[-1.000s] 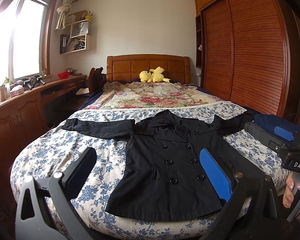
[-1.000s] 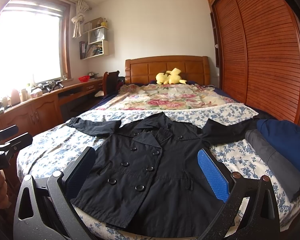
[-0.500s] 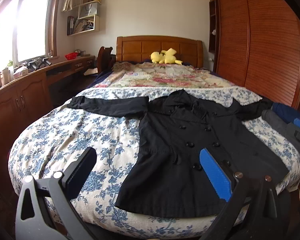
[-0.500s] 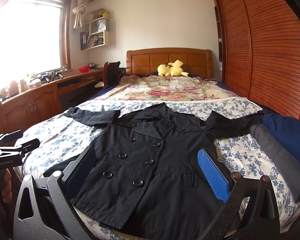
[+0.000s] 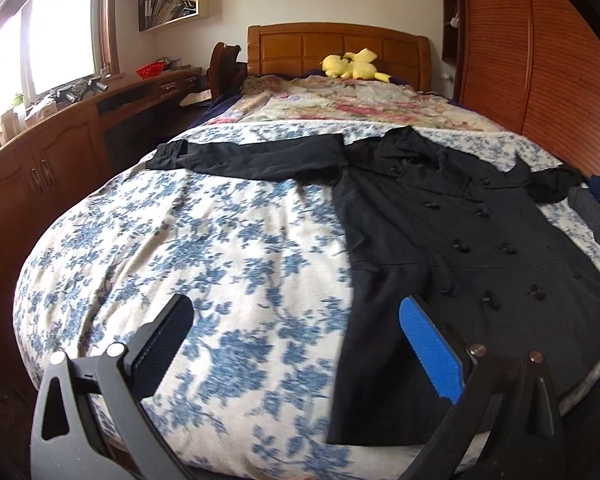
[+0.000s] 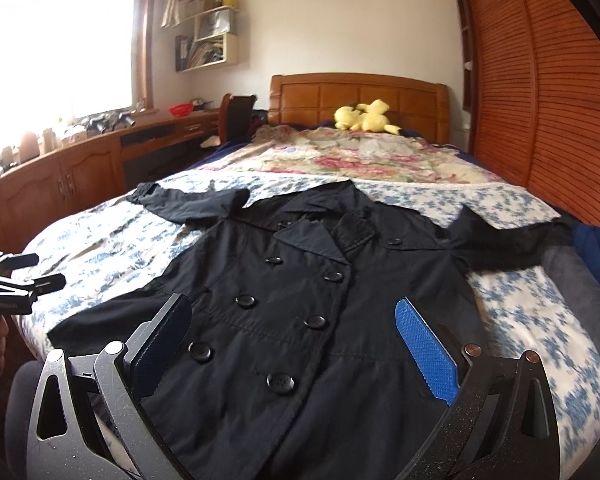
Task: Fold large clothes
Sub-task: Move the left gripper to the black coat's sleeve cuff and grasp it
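Observation:
A black double-breasted coat (image 5: 452, 240) (image 6: 300, 300) lies flat, front up, on the blue-flowered bedspread (image 5: 180, 248), both sleeves spread sideways. My left gripper (image 5: 296, 340) hovers open above the bedspread by the coat's lower left hem, its blue pad over the hem. Over the coat's lower front, my right gripper (image 6: 292, 344) is open, nothing between its fingers. In the right wrist view the left gripper (image 6: 20, 276) shows at the far left edge, held by a hand.
Folded grey and blue clothes (image 6: 588, 264) sit at the bed's right edge. A yellow plush toy (image 5: 354, 65) lies by the wooden headboard (image 5: 336, 46). A slatted wardrobe (image 5: 540, 60) lines the right side; a wooden desk and cabinets (image 5: 60, 152) run along the left under the window.
Both grippers have come down and forward toward the bed. The left one has shifted left over the bedspread beside the hem; the right one is closer over the coat's front. The coat has not moved.

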Tool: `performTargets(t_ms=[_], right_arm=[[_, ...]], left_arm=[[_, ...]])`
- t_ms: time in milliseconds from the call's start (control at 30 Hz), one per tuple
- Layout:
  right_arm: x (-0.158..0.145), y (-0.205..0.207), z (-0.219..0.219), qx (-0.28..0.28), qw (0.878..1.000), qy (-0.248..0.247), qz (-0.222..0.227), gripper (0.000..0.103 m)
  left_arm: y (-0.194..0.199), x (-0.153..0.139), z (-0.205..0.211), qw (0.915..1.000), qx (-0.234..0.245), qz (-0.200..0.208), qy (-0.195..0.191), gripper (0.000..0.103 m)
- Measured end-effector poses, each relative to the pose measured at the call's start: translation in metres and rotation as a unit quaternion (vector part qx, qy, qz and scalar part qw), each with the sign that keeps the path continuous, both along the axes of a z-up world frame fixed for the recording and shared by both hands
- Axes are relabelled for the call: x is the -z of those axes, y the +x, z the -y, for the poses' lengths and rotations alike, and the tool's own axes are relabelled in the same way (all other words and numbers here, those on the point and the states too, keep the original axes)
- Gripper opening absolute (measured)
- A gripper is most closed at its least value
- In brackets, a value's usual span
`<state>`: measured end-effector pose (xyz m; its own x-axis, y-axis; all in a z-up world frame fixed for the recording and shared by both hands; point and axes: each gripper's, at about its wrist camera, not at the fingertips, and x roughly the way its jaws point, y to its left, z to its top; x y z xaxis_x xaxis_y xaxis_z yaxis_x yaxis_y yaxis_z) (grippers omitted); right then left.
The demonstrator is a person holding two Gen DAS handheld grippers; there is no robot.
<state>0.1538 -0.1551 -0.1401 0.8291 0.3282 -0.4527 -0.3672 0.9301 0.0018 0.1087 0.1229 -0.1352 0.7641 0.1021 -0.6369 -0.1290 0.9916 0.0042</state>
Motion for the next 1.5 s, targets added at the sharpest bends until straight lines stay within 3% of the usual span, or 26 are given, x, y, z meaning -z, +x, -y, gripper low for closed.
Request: performTargets(t_ms=[300,500,700,833,1233,1500], right_arm=[[0.02,0.061,-0.032,-0.049,0.998,0.009,-0.036,0.103],[0.018,0.106,-0.058,-0.068,0.997,-0.002,-0.027,0.103],[0.037,0.143,-0.065,-0.059,0.998,-0.002,-0.035,0.103],[0.062,0.156,-0.062,-0.059,0.996,-0.006,-0.068,0.103],[0.068,0.157,-0.062,-0.06,0.995,-0.002,-0.077,0.103],[0.071,0.16,-0.063,-0.062,0.995,-0.001,-0.084,0.103]], left_arm=[[0.047,0.019,-0.057,0.9991,-0.002,-0.042,-0.008,0.103],[0.095,0.016,-0.07,0.9987,0.018,-0.047,-0.013,0.103],[0.145,0.019,-0.074,0.9974,0.027,-0.066,-0.016,0.103],[0.186,0.028,-0.08,0.9947,0.022,-0.093,-0.038,0.103],[0.302,0.049,-0.132,0.9827,-0.032,-0.102,-0.151,0.091],[0.35,0.078,-0.137,0.9752,-0.047,-0.123,-0.178,0.078]])
